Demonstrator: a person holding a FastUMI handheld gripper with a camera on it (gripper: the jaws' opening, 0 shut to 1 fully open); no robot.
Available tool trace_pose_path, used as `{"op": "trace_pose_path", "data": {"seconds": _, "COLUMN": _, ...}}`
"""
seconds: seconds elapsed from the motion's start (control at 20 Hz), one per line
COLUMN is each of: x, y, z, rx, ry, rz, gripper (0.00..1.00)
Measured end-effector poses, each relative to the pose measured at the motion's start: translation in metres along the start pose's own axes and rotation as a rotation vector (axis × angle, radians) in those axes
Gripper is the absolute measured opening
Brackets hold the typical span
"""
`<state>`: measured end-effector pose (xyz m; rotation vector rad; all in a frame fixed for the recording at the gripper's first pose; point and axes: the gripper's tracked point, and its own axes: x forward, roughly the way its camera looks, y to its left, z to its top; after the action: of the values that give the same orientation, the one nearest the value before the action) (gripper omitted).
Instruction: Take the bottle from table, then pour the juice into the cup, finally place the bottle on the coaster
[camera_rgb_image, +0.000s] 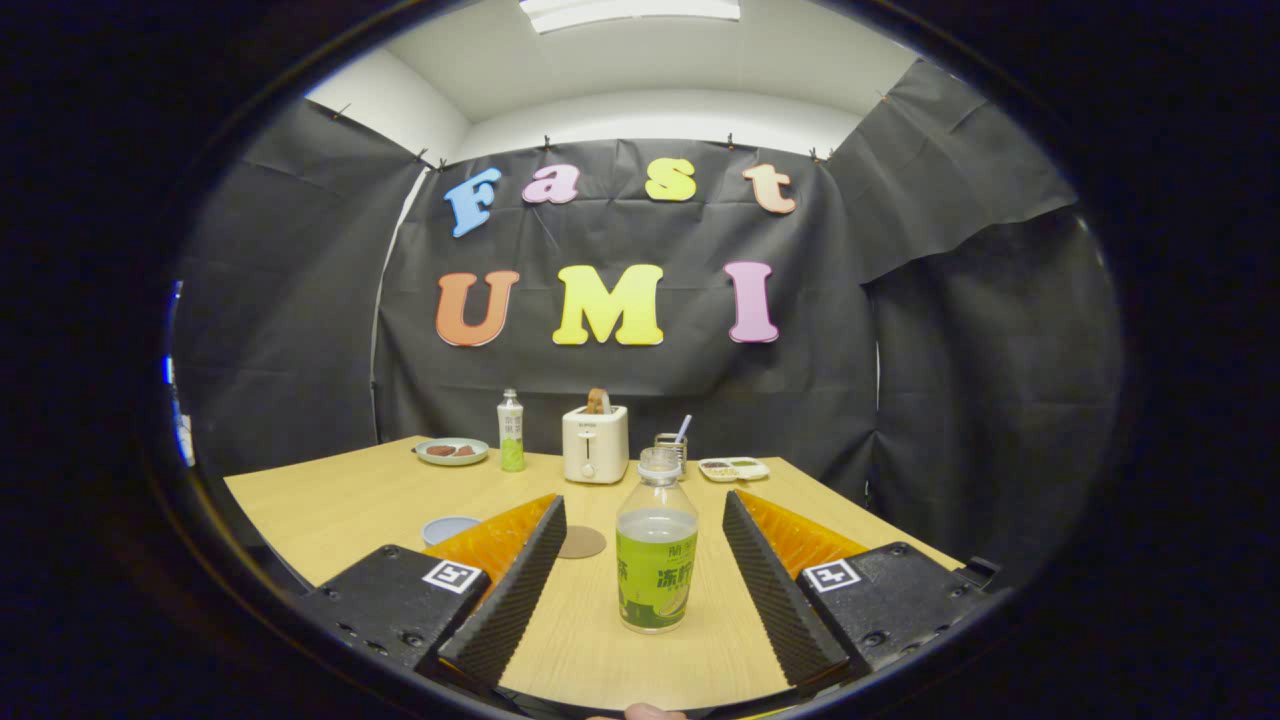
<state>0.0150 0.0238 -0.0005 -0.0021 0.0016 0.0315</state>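
Gripper (645, 560) spread wide, fingers (520, 590) clear on both sides of the bottle (656, 560), no contact seen with either one. Bottle stands upright on the table (330, 500) between the fingers, slightly nearer the right one, cap off from the look of the open neck, clear top half and green label below. Nothing grasped.

Progress: very start, as I judge it. Bottle not lifted, so step one is only lined up, not done. Pour and placing both left.

Cup (450, 528) sits just beyond the left finger, partly hidden by it, bluish rim showing, can't tell if anything is in it. Coaster (582, 542), round and brown, lies flat on the table just past the left fingertip, between cup and bottle, bare.

Far side of the table, well apart from the work: second bottle (511, 432), plate (452, 451) with something dark on it, toaster (595, 443) with bread sticking up, small holder (672, 445) with a straw, white tray (733, 468).

Next likely move: close on the bottle's body, then lift, tip over the cup to the left, set down on the coaster
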Motion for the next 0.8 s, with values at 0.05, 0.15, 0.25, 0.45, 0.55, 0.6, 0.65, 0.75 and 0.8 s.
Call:
{"op": "trace_pose_path", "data": {"seconds": 0.05, "x": 0.000, "y": 0.000, "z": 0.000, "rx": -0.002, "ry": 0.000, "rz": 0.002, "gripper": 1.00}}
{"op": "trace_pose_path", "data": {"seconds": 0.15, "x": 0.000, "y": 0.002, "z": -0.003, "rx": -0.005, "ry": 0.002, "rz": 0.011, "gripper": 1.00}}
{"op": "trace_pose_path", "data": {"seconds": 0.25, "x": 0.001, "y": 0.001, "z": -0.007, "rx": -0.008, "ry": 0.001, "rz": 0.017, "gripper": 1.00}}
{"op": "trace_pose_path", "data": {"seconds": 0.45, "x": 0.009, "y": -0.005, "z": -0.018, "rx": 0.015, "ry": 0.015, "rz": 0.011, "gripper": 1.00}}
{"op": "trace_pose_path", "data": {"seconds": 0.55, "x": 0.016, "y": -0.004, "z": -0.024, "rx": 0.017, "ry": 0.031, "rz": 0.014, "gripper": 1.00}}
{"op": "trace_pose_path", "data": {"seconds": 0.6, "x": 0.019, "y": -0.005, "z": -0.028, "rx": 0.013, "ry": 0.044, "rz": 0.011, "gripper": 1.00}}
{"op": "trace_pose_path", "data": {"seconds": 0.65, "x": 0.023, "y": -0.005, "z": -0.034, "rx": 0.010, "ry": 0.061, "rz": 0.009, "gripper": 1.00}}
{"op": "trace_pose_path", "data": {"seconds": 0.75, "x": 0.030, "y": -0.008, "z": -0.041, "rx": 0.013, "ry": 0.081, "rz": -0.008, "gripper": 1.00}}
{"op": "trace_pose_path", "data": {"seconds": 0.8, "x": 0.033, "y": -0.008, "z": -0.044, "rx": 0.014, "ry": 0.088, "rz": -0.014, "gripper": 1.00}}
